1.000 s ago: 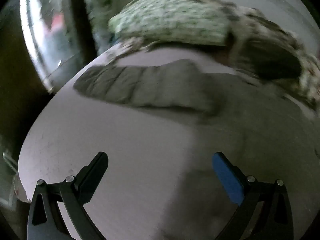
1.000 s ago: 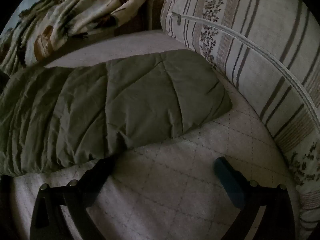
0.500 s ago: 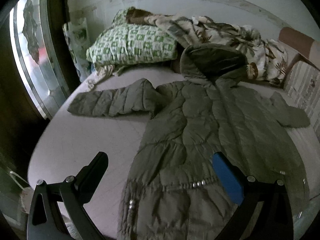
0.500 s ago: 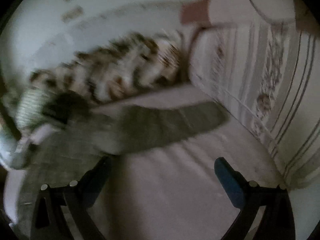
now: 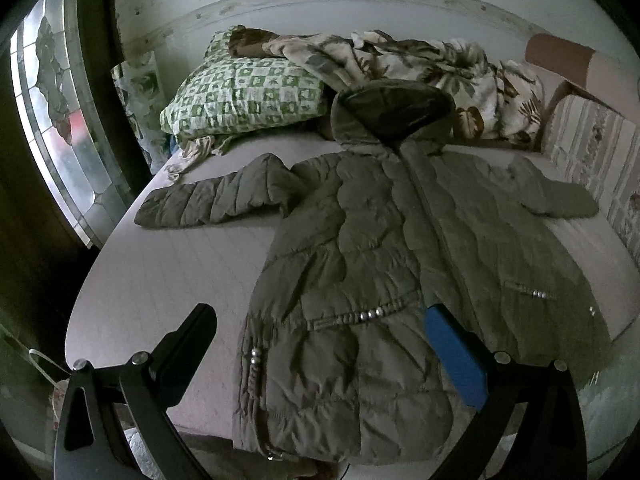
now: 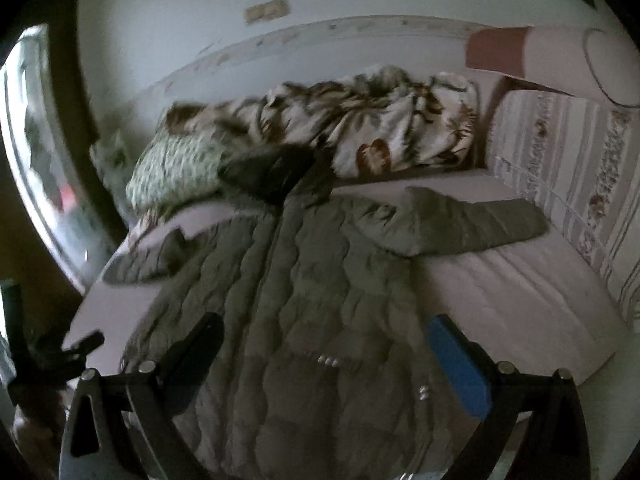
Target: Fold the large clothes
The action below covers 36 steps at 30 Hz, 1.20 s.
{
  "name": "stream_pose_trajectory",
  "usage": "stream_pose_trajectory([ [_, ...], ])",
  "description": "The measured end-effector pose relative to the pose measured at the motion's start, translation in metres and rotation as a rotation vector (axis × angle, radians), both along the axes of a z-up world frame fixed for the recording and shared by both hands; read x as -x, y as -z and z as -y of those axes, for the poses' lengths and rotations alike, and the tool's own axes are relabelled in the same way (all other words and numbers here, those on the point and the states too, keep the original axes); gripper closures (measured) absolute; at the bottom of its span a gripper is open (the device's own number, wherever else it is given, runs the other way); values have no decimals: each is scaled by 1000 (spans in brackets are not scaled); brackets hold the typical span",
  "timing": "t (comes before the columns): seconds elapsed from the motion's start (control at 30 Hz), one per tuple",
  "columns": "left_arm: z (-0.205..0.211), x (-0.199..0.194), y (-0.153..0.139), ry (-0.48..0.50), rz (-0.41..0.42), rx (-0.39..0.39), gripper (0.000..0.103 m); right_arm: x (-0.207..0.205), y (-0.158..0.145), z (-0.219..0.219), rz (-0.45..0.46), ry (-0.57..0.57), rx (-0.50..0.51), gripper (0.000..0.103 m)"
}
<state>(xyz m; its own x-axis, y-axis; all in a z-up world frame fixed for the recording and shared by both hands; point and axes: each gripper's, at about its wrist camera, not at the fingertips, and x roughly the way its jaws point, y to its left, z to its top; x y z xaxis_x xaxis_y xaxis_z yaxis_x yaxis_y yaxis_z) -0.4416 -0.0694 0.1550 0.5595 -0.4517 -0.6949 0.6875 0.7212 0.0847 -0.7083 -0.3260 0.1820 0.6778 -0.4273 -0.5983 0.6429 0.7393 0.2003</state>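
Bed's pale quilted mattress [image 5: 168, 276] holds the olive puffy hooded coat [image 5: 384, 248] spread flat, hem toward us; left gripper [image 5: 320, 344] and right gripper [image 6: 328, 356] hover spread wide, empty; slick padding could slip or bunch mid-fold.

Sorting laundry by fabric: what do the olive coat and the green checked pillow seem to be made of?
The olive coat looks like a padded synthetic shell, perhaps nylon or polyester: puffy quilted channels, a faint matte sheen, and metal-looking studs at the pockets. The green checked pillow looks like woven cotton with a crinkled, matte surface, though that is uncertain.
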Motion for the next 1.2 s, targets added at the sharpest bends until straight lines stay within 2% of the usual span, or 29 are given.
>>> stream_pose_trajectory([
  [0.13,-3,1,4,5,-28,1,0,-4,6,-9,-20,-21,-37,0],
  [0.4,-11,1,4,-4,-48,17,0,-5,-2,-25,-35,-12,27,0],
  [1.2,-14,-1,5,-12,-67,4,0,-14,2,-27,-73,-30,17,0],
])
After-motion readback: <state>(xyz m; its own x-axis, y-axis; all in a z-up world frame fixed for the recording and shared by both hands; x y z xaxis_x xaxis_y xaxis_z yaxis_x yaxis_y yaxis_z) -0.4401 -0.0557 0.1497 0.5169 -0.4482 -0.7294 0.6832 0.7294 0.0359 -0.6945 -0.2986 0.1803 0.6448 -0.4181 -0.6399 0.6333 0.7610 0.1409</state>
